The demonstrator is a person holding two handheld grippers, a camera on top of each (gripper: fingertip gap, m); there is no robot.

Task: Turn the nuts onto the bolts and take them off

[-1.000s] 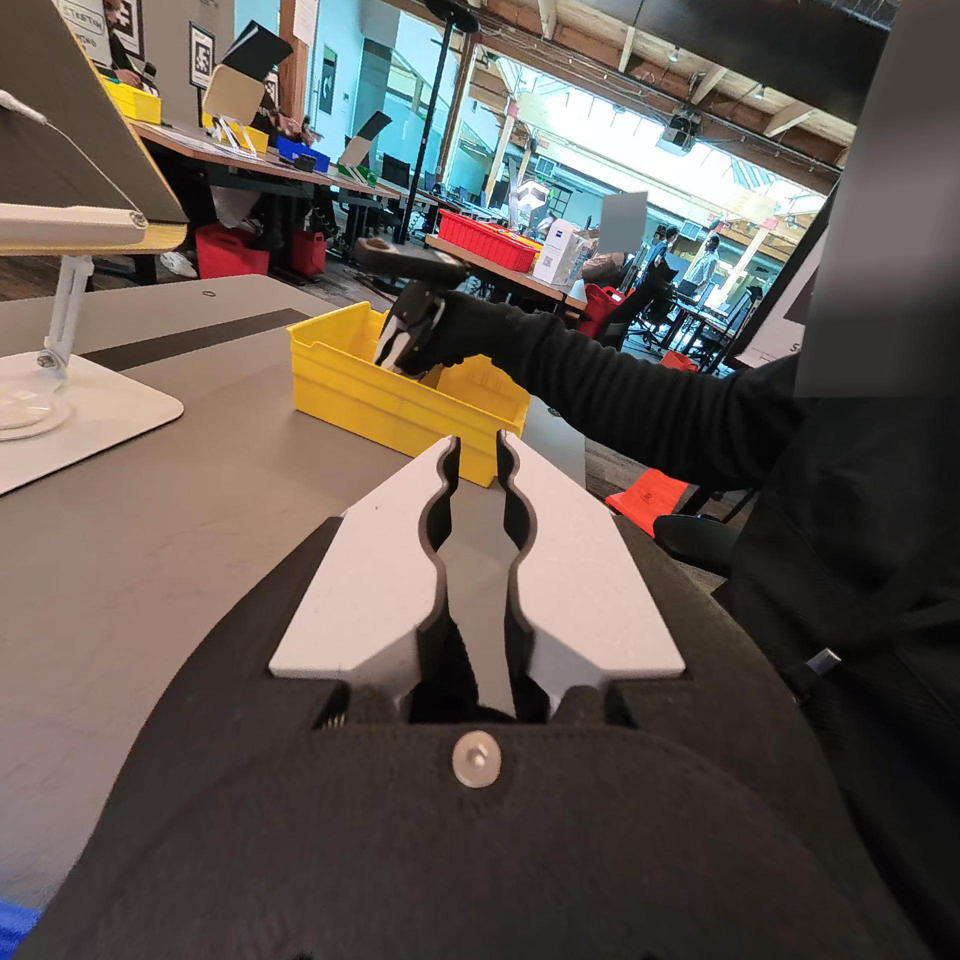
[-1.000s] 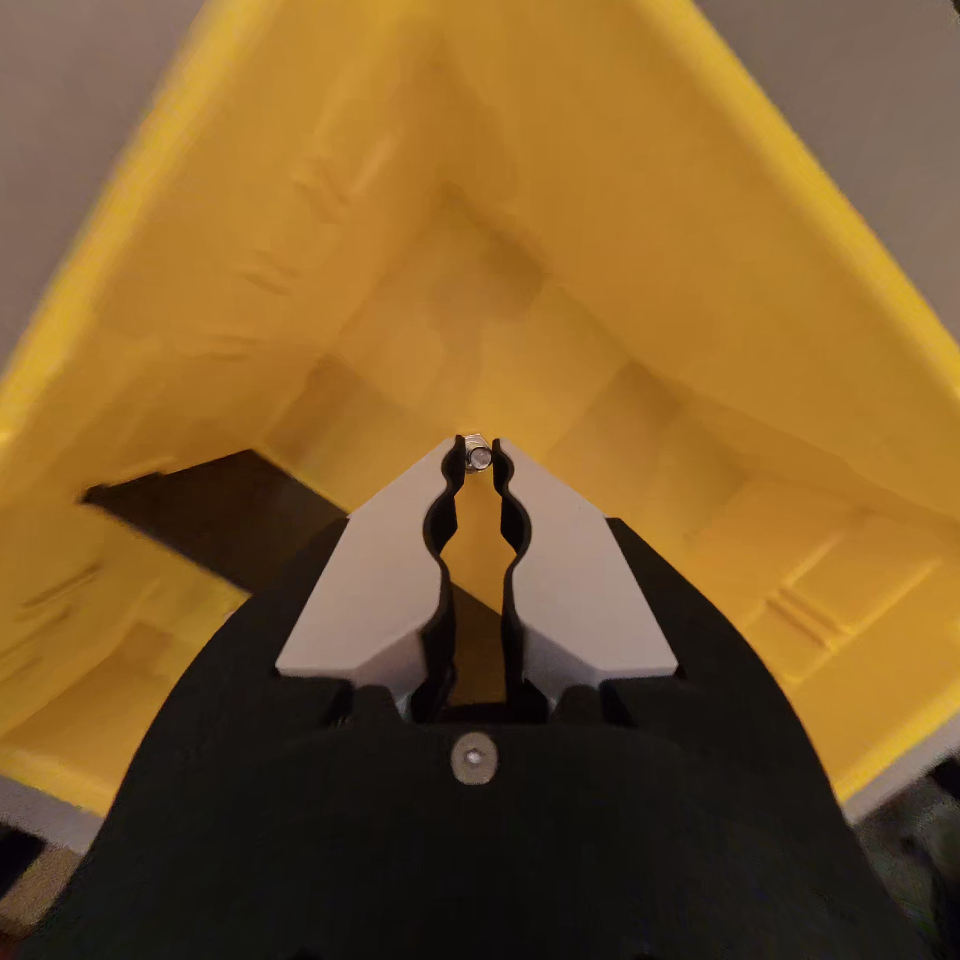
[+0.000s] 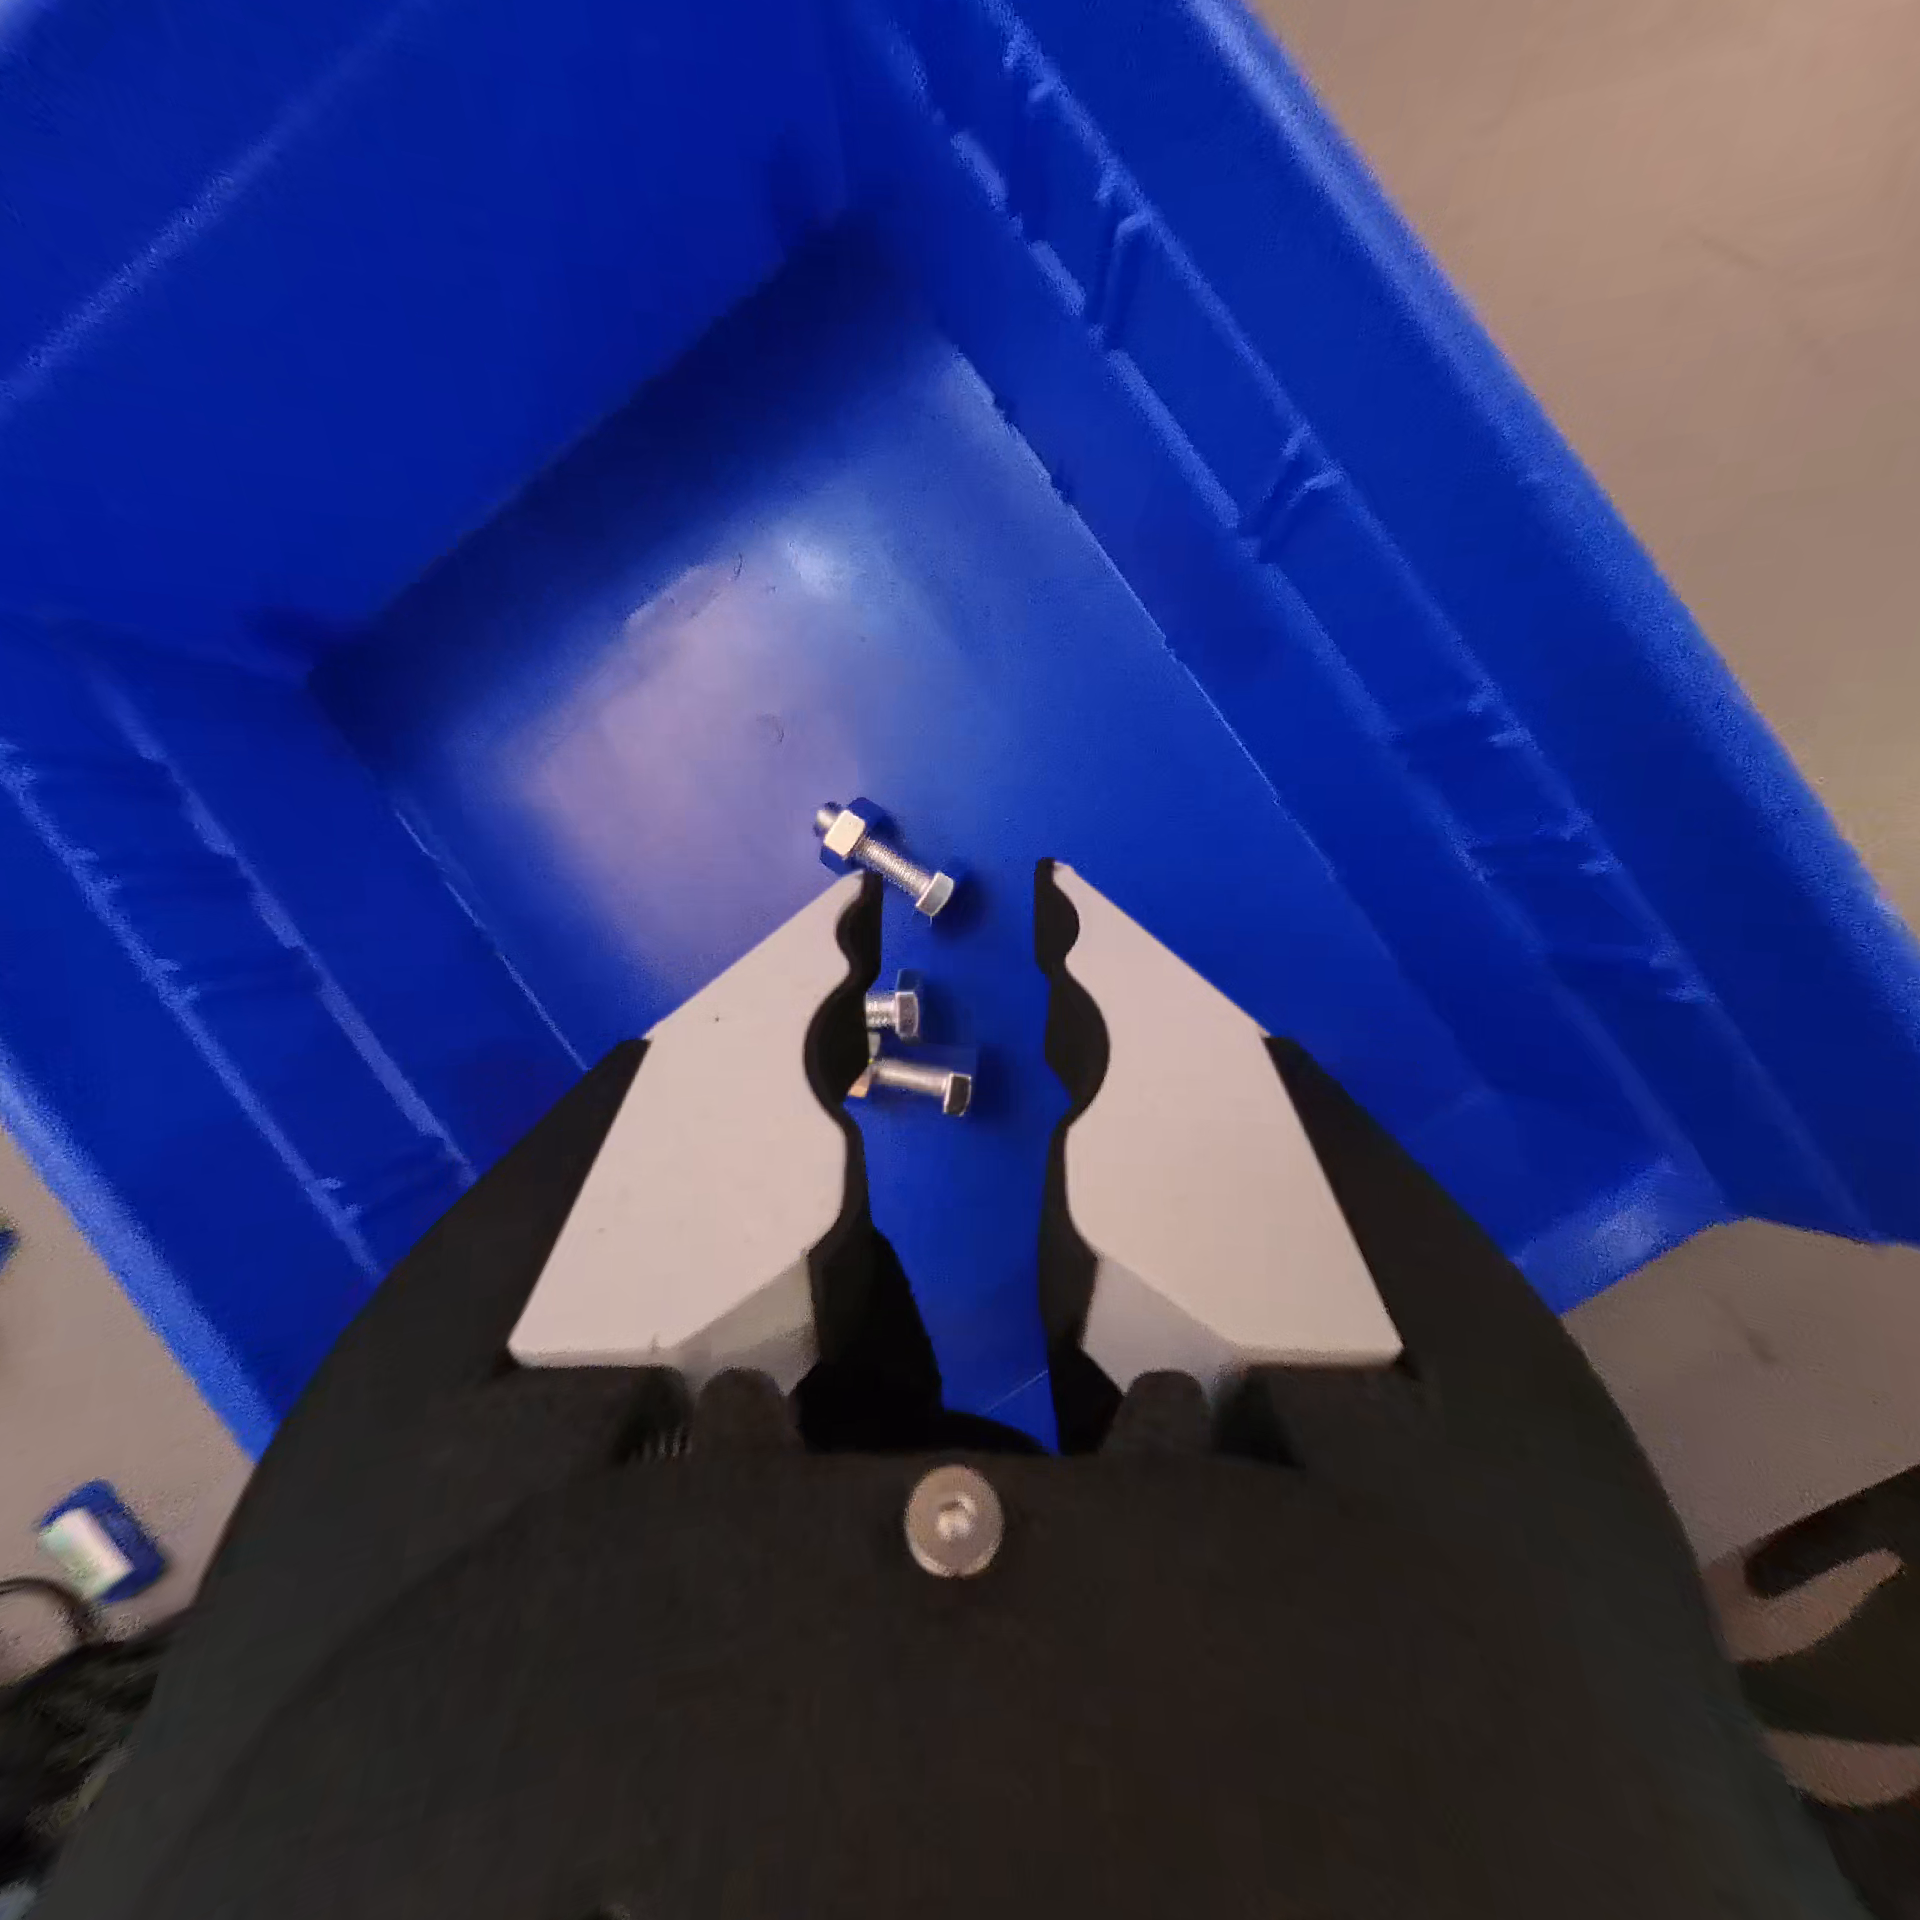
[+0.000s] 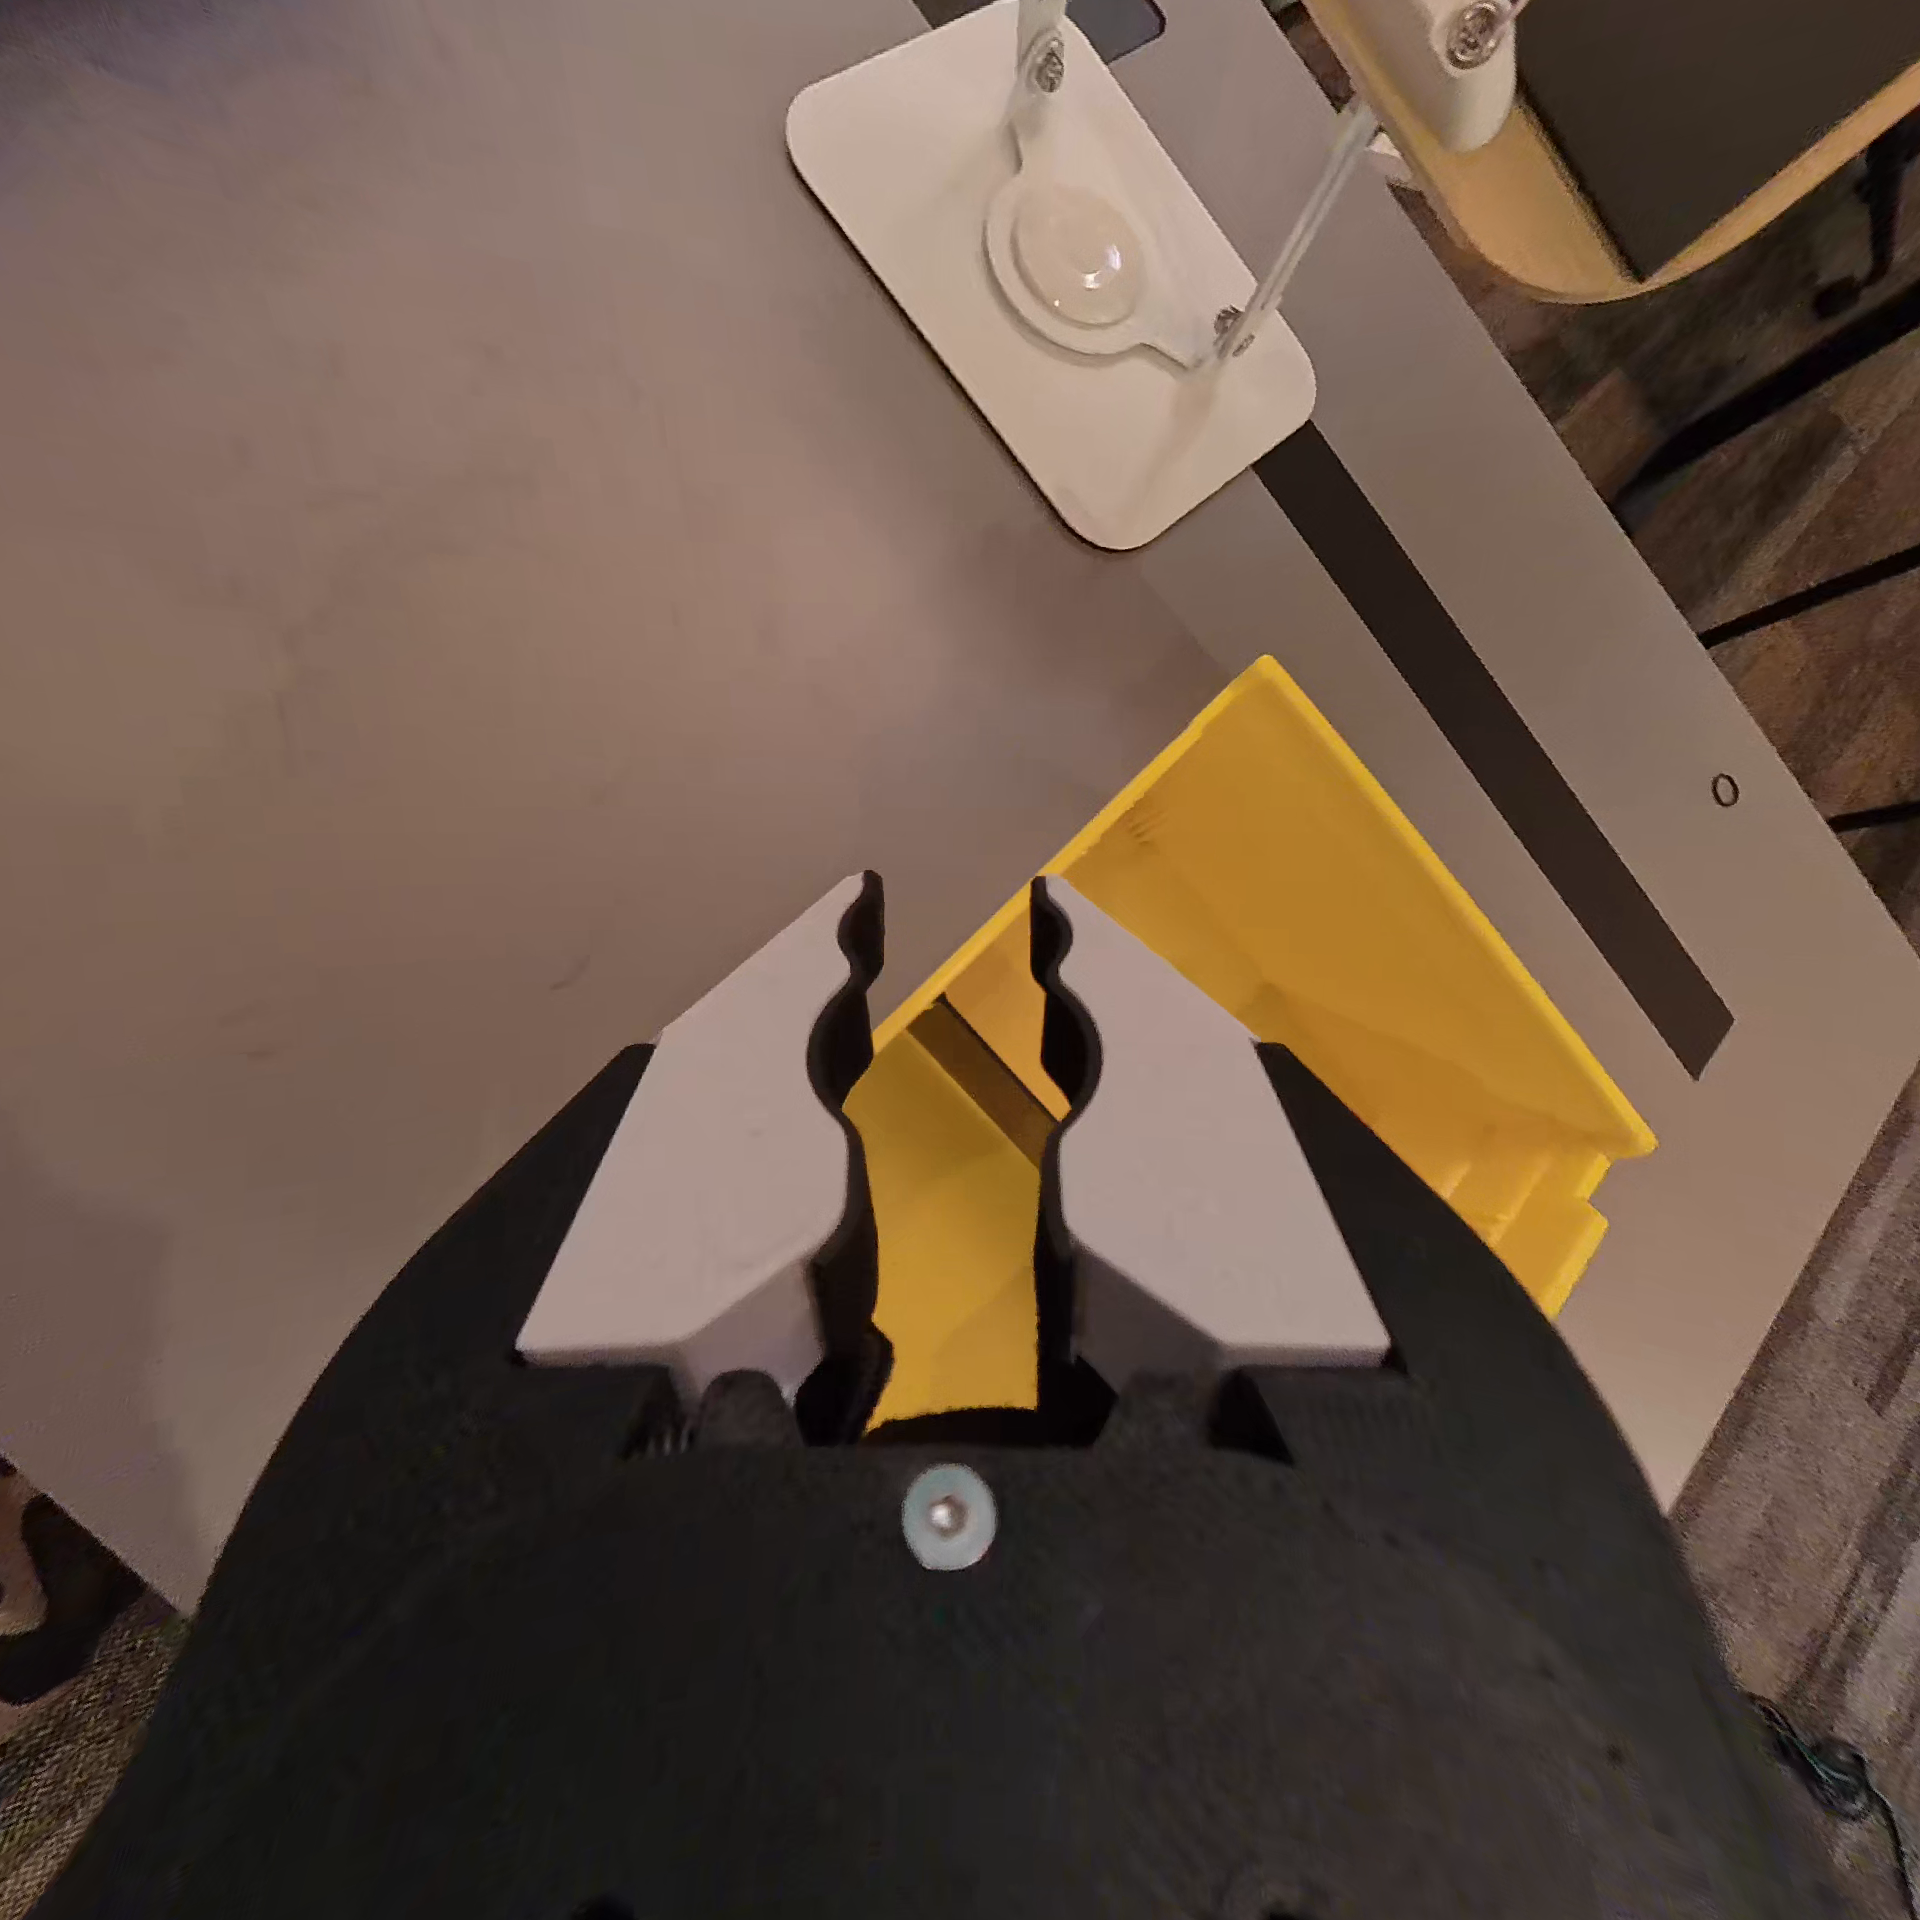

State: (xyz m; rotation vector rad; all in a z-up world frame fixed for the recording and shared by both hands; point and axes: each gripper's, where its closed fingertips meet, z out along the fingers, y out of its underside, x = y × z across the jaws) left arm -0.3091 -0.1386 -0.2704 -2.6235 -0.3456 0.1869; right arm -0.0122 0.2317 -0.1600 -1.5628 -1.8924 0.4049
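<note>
We find the left tool [image 3: 954,878] tipped down into a blue bin [image 3: 499,436], its jaws parted with nothing between them. On the bin floor lie three bolts: one with a nut threaded on [image 3: 885,858] just past the left fingertip, a short one [image 3: 894,1013] and a third [image 3: 914,1093] showing in the gap between the fingers, partly hidden by the left one. Open floor lies ahead of the tips — the bin walls rise well clear on both sides.

The right tool [image 4: 954,894] hangs above the grey worktop [image 4: 416,520], jaws parted and empty. Under it sits a yellow bin [image 4: 1299,935], near the worktop's right edge; a white stand base [image 4: 1049,270] lies farther ahead, with bare worktop to the left.

A second ago the left tool pointed level across the worktop, nearly closed; the right was down inside the yellow bin pinching a small metal piece — it is no longer in its jaws.
</note>
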